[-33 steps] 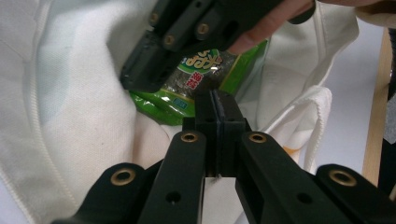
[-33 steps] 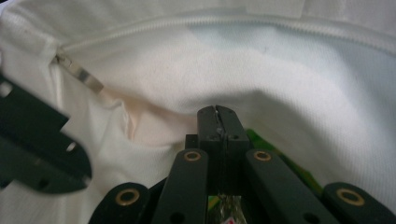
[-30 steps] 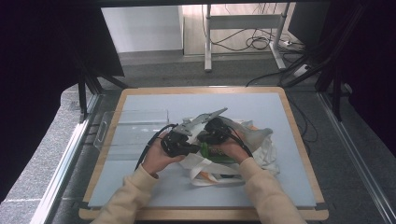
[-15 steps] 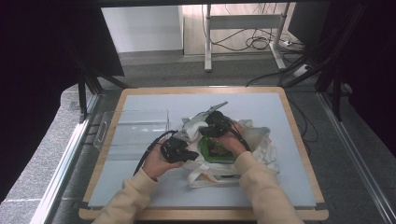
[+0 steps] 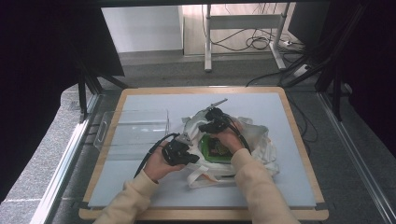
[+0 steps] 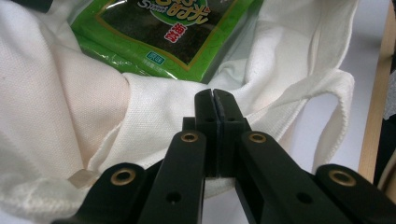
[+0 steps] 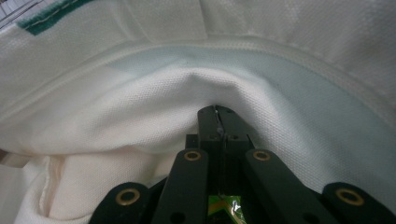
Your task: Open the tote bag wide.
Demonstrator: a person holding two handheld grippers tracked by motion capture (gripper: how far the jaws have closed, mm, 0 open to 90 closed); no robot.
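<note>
A white cloth tote bag [image 5: 252, 140] lies mid-table with its mouth spread. Inside lies a green seaweed packet [image 5: 215, 148], also in the left gripper view [image 6: 168, 32]. My left gripper [image 5: 187, 140] is shut on the near-left rim of the bag [image 6: 154, 98], jaws pressed together on the cloth [image 6: 214, 93]. My right gripper [image 5: 208, 117] is shut on the far rim of the bag [image 7: 187, 88], which bulges at the jaw tips [image 7: 218, 111]. A bag handle [image 6: 336, 107] loops off to the right.
A clear plastic tray [image 5: 133, 128] sits at the left of the pale mat [image 5: 289, 186], close to the left gripper's cable. The wooden table border [image 5: 299, 135] frames the mat. Dark frames and floor cables lie beyond the table.
The two grippers have drawn apart: the left one came toward the person and the right one went away, both holding cloth. The bag mouth spread wider and the green packet shows more.
</note>
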